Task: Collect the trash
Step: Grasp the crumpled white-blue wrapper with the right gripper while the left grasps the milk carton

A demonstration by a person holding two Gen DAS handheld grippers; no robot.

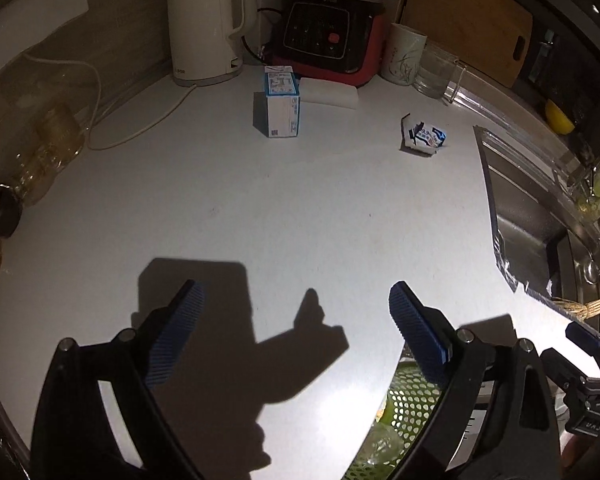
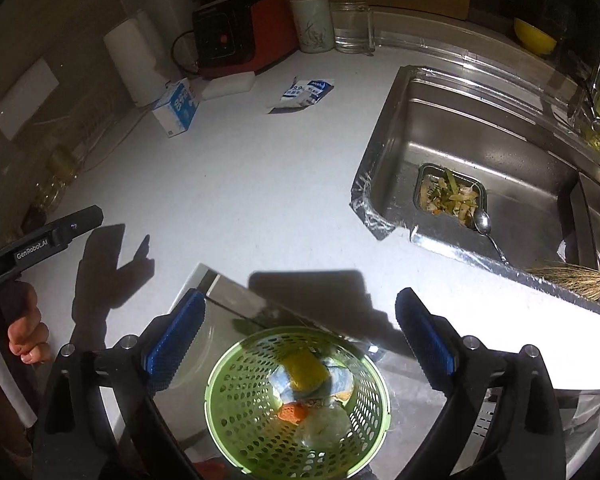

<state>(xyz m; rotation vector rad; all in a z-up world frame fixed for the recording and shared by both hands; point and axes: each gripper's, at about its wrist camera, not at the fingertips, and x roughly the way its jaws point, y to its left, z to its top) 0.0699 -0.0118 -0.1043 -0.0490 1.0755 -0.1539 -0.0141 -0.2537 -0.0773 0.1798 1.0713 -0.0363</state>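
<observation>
The left gripper point(image 1: 296, 312) is hovering over the white countertop point(image 1: 260, 208) with its blue ribbed fingers point(image 1: 180, 328) spread wide and nothing between them, which suggests it is readying itself for a pick. Far ahead of it, slightly left of its centre line, a small blue-and-white carton point(image 1: 278, 108) is standing upright just in front of a white electric kettle point(image 1: 206, 24) and a red-and-black appliance point(image 1: 324, 36). Ahead and to its right, a crumpled blue-and-white wrapper point(image 1: 423, 136) is lying flat on the counter, well apart from the carton. Both look like the trash that is waiting for collection.

The right gripper point(image 2: 298, 316) is also standing spread and empty, and it is hanging directly above a round green perforated plastic basket point(image 2: 236, 432) that sits below the counter edge. Yellow, orange and pale scraps are already lying inside it, so it is probably serving as the bin; the gripper's place over it fits a drop-off position. The same carton point(image 2: 176, 110) and wrapper point(image 2: 306, 94) are sitting far ahead of this gripper, to the left. Ahead to its right, a stainless steel sink point(image 2: 480, 128) is holding a strainer of food scraps point(image 2: 450, 194) with a metal spoon point(image 2: 486, 226) beside it, likely further waste.
</observation>
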